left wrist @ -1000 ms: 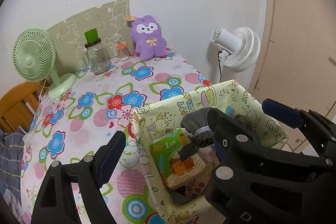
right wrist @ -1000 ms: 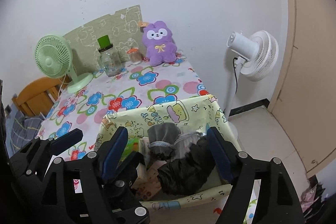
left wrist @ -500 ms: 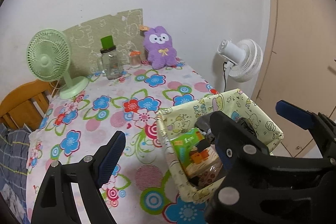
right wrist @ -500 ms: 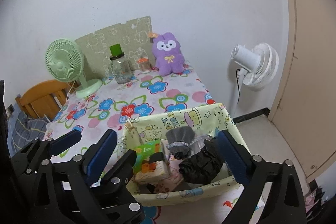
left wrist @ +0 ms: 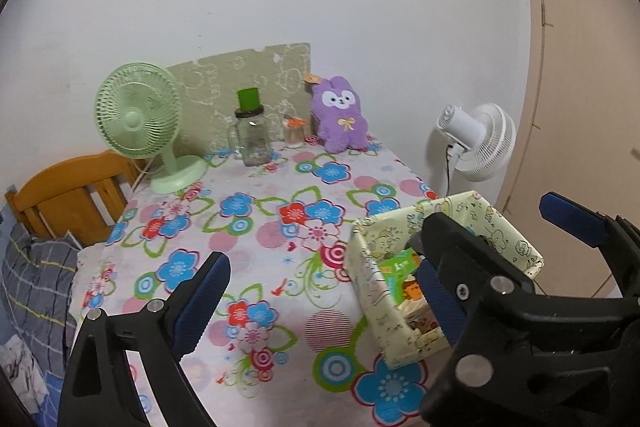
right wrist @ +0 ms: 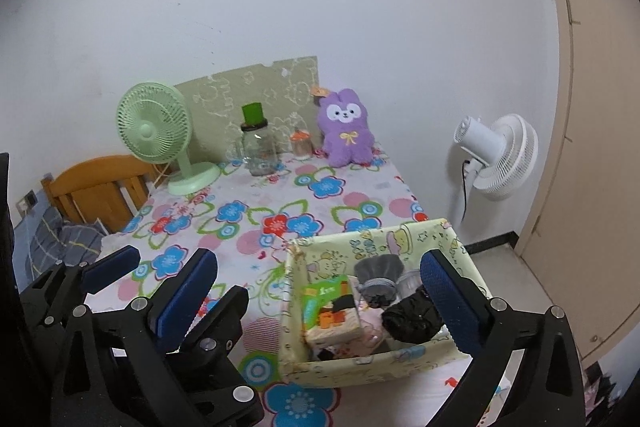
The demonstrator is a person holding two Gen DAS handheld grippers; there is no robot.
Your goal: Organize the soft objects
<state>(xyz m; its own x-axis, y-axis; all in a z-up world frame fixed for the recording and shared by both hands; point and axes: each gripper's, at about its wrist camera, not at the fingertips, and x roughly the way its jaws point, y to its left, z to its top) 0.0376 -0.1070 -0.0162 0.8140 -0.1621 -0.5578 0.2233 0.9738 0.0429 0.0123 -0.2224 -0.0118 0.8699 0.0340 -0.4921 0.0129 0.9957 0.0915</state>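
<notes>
The left gripper [left wrist: 320, 291] is opening its jaws on nothing, and the right gripper [right wrist: 320, 291] has its jaws wide and empty. The purple plush rabbit [right wrist: 347, 131] sits at twelve o'clock on the table [right wrist: 240, 211]; I'd approach level and pinch its middle before carrying it to the yellow cartoon-print fabric box [right wrist: 376, 239].

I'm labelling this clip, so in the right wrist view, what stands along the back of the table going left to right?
green desk fan → glass jar with the green top → small orange-lidded jar → purple plush bunny. The white fan stands further right, off the table.
</notes>
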